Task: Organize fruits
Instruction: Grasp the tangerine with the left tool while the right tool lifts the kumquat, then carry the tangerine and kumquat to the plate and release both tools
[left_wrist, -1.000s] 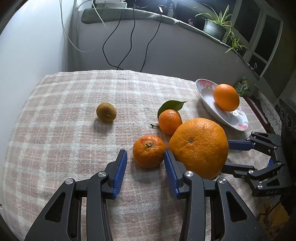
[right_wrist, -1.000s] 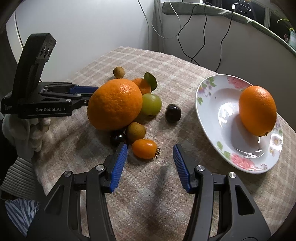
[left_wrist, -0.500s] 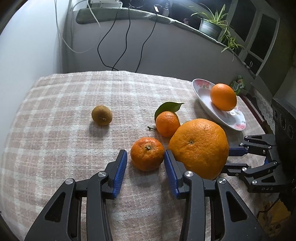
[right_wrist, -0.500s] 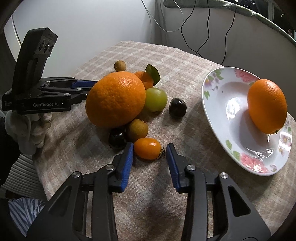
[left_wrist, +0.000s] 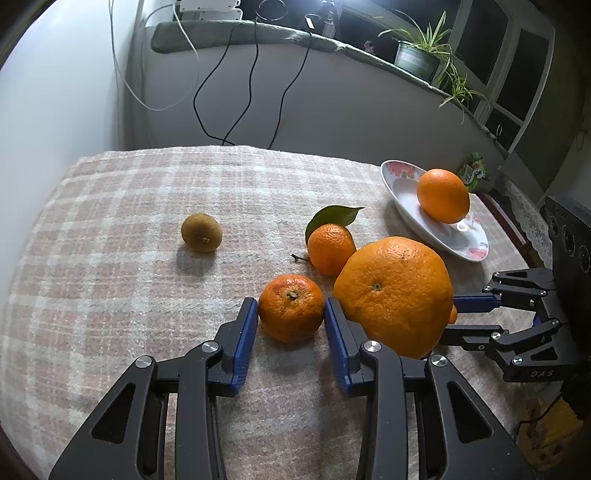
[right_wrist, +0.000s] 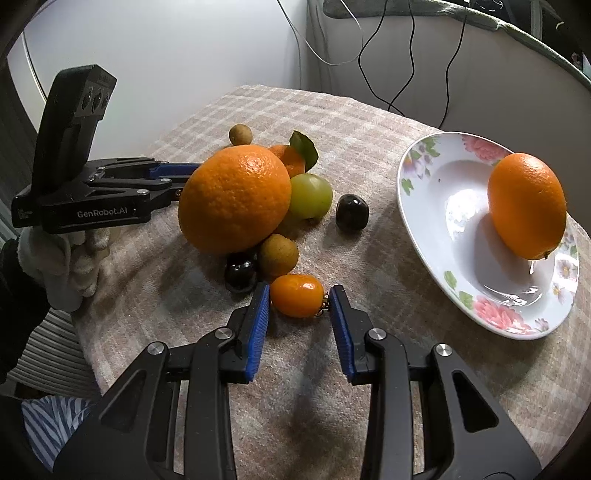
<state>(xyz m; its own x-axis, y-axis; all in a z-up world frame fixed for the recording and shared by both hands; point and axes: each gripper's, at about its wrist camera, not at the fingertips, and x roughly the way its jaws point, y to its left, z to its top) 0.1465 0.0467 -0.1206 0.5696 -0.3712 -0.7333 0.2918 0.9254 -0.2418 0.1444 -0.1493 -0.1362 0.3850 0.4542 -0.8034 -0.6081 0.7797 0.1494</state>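
In the left wrist view my left gripper (left_wrist: 291, 308) is open, its blue pads on both sides of a small mandarin (left_wrist: 291, 313), close to touching it. A big orange (left_wrist: 393, 295) sits just right of it, and a leafed mandarin (left_wrist: 330, 248) behind. In the right wrist view my right gripper (right_wrist: 298, 301) is open around a small orange kumquat (right_wrist: 296, 300), its pads nearly touching it. The flowered white plate (right_wrist: 436, 206) at right holds one orange (right_wrist: 526, 205).
A brown longan (left_wrist: 201, 232) lies alone at left. Near the kumquat sit a brown longan (right_wrist: 277, 254), two dark fruits (right_wrist: 241, 271) (right_wrist: 352, 212) and a green fruit (right_wrist: 309, 195). The checked cloth (left_wrist: 110, 295) covers the table. Cables hang down the back wall.
Both grippers moved forward and narrowed. The left one now brackets the small mandarin; the right one now brackets the kumquat. No fruit has moved.
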